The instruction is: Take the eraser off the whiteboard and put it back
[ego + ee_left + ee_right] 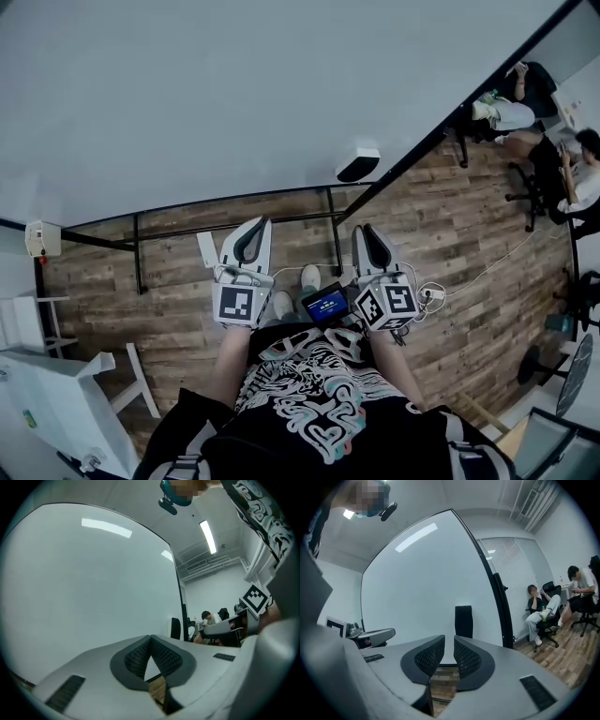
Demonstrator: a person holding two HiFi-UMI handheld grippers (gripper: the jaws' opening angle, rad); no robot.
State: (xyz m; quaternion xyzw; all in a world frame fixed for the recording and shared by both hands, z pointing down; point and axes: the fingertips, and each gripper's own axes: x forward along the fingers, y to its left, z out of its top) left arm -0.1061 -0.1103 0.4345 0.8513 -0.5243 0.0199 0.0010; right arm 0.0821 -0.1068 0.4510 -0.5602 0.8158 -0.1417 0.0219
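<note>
Eraser (357, 164) is stuck on the whiteboard (187, 103), near its lower right corner. Nothing is touching it.

Left gripper (150, 638): jaws pressed together at the tips, nothing between them. It faces the whiteboard, stops short of it, and sits more toward the board's middle than the eraser does.

Right gripper (449, 639): jaws a narrow slit apart, nothing in the gap. It also faces the whiteboard and is clear of it, closer to the board's right edge than the left one. In the right gripper view the eraser shows on the board just above the slit, well apart from the pads (467, 658).

Both grippers are held roughly level in front of the whiteboard's lower right part, side by side and not touching each other.

Other stuff:
- black stand (138, 253) under the whiteboard's bottom edge
- wood floor (469, 216) below and to the right of the whiteboard
- seated people (541, 606) beyond the whiteboard's right edge, on office chairs
- small white box (42, 237) at the whiteboard's lower left end
- ceiling light (207, 536) above the whiteboard's right edge, strip glare on the board face
- person's printed shirt (309, 394) in front of the whiteboard, behind both grippers
</note>
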